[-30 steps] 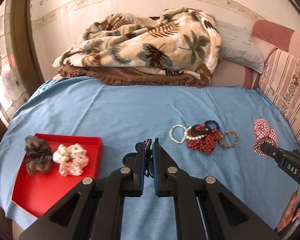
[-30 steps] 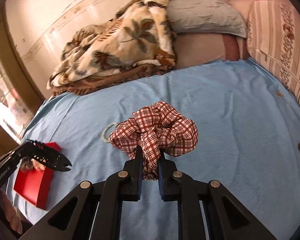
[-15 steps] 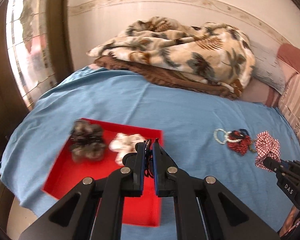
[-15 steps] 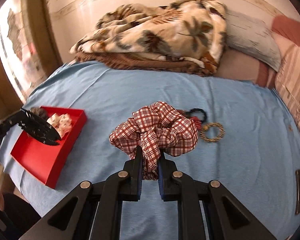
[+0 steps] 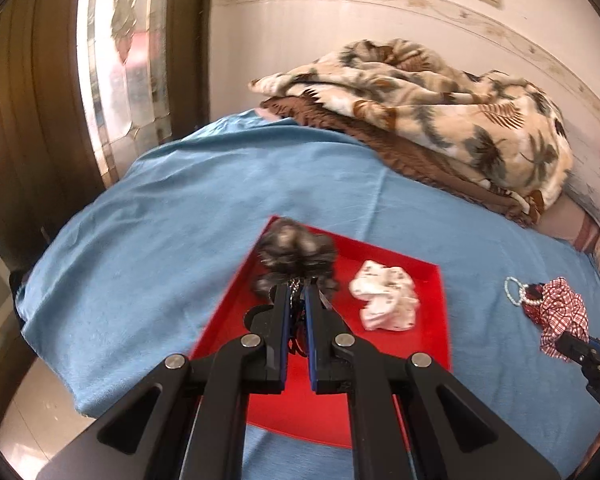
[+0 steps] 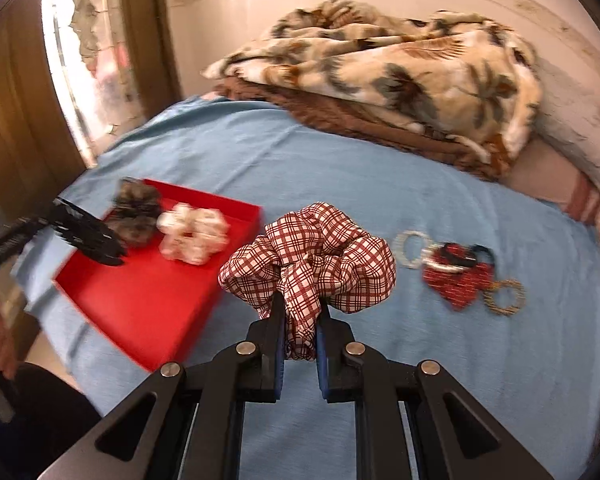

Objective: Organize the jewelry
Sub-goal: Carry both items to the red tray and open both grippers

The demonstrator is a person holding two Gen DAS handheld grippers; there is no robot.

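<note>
Our right gripper (image 6: 299, 312) pinches the red-and-white checked fabric scrunchie (image 6: 312, 256) above the blue bedsheet (image 6: 420, 360). Our left gripper (image 5: 296, 300), jaws nearly together, clamps a small dark beaded piece (image 5: 297, 320) over the red rectangular tray (image 5: 432, 344).

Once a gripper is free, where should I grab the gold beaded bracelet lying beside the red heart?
Pinch the gold beaded bracelet from above, on its outer arc farthest from the red heart. It lies flat as an open ring and that side looks unobstructed, though the frame is blurred.
</note>
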